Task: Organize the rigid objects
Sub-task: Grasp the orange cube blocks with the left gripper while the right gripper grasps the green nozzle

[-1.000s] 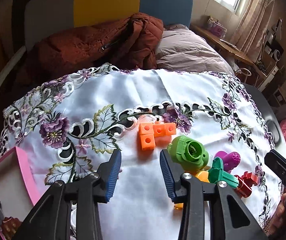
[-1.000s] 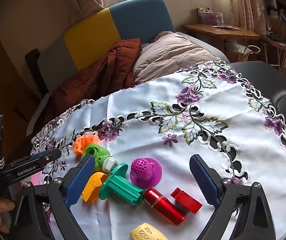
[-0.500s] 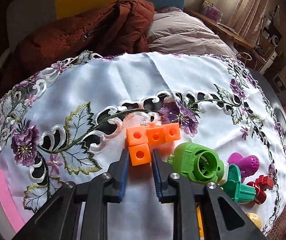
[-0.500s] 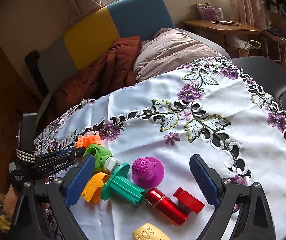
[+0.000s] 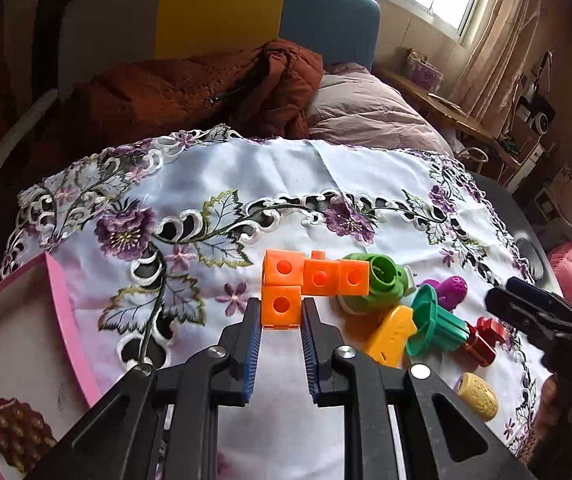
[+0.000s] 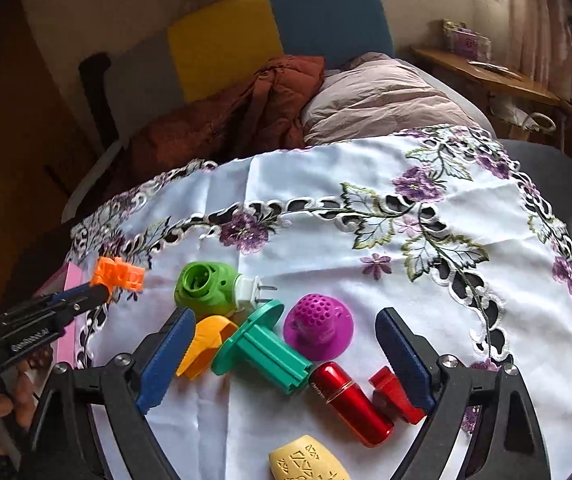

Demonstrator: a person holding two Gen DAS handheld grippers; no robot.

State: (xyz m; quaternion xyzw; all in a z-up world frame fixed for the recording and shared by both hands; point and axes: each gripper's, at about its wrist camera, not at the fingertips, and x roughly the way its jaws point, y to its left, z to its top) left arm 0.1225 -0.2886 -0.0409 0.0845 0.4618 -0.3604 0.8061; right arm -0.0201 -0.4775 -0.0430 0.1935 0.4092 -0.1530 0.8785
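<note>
An L-shaped piece of orange cubes [image 5: 314, 278] is clamped at its lower cube by my left gripper [image 5: 281, 305], which is shut on it. In the right wrist view the orange piece [image 6: 119, 274] hangs at the left gripper's tip [image 6: 99, 294], near the pink box. My right gripper [image 6: 283, 316] hovers with jaws wide and closing slightly, touching nothing. Below it on the cloth lie a teal flanged piece [image 6: 261, 348], a purple dome [image 6: 318, 326], a red cylinder [image 6: 350, 396] and a yellow curved piece [image 6: 205, 344].
A pink-walled box [image 5: 61, 312] at the left holds a brown studded piece [image 5: 17, 432]. A green plug-shaped piece [image 6: 205, 286], a red block [image 6: 394, 392] and a pale yellow piece [image 6: 306, 460] lie on the embroidered cloth [image 6: 326, 200]. Coats are piled beyond the table.
My left gripper moved up to the orange cube piece, closed on its lower cube and carried it left, away from the green piece. The right gripper shifted only a little.
</note>
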